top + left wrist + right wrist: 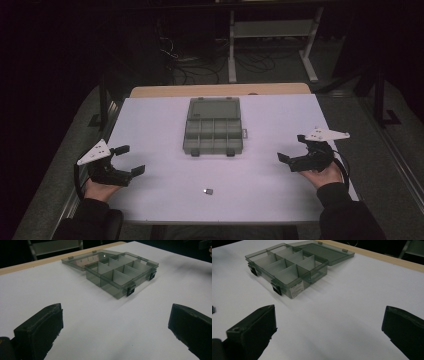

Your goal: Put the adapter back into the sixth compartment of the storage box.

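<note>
- From the high view, a translucent grey plastic compartment box (213, 127) lies open in the middle of the white table (150, 125), its lid folded flat on the far side. A small dark metal piece (208, 191) rests alone near the front edge, well apart from the box and roughly midway between the two hands. The left gripper (129, 160) and the right gripper (292, 152) sit at opposite sides of the table, both spread wide with nothing between the jaws.
- In the left gripper view, the jaws stand far apart over bare table, aimed at the box (117, 272) and touching nothing. I'd judge the risk here is a careless reach nudging the light box and sliding it.
- In the right gripper view, the jaws are likewise released and empty. The box (287, 267) lies ahead, and the small piece (213, 309) is barely visible at the left edge. Being so small and low, it could skid away or slip out if the jaws close off-centre.
</note>
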